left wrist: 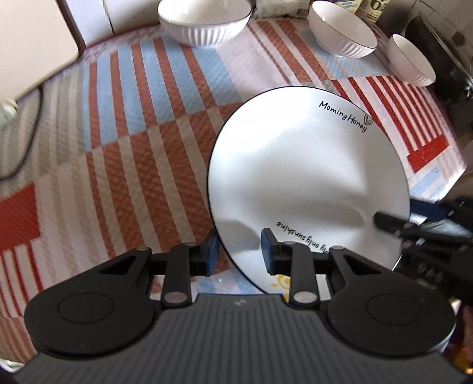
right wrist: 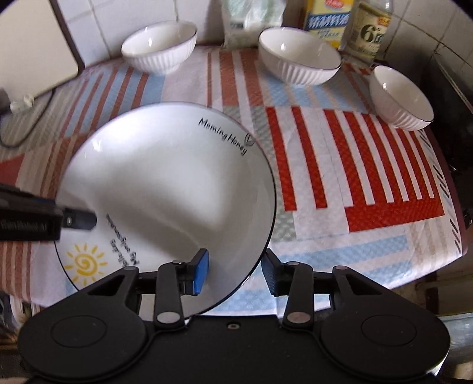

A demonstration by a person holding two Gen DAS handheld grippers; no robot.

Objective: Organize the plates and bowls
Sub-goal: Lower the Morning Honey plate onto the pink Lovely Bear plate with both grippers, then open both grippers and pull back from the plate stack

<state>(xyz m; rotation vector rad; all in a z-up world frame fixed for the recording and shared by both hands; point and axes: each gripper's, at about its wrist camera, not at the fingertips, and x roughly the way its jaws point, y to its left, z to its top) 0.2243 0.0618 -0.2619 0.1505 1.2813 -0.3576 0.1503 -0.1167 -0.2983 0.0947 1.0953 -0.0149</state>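
A large white plate with a thin black rim, black lettering and a yellow sun print lies on the striped tablecloth. My left gripper straddles the plate's near-left rim. One blue pad is outside the edge and one is over the plate, with a gap showing, so it is open. My right gripper straddles the near-right rim the same way, also open. Each gripper shows at the other view's edge: right gripper, left gripper. Three white ribbed bowls stand apart along the back.
Food packages and a bottle stand against the tiled wall behind the bowls. A white panel and a dark cable are at the left. A black object sits at the table's right edge.
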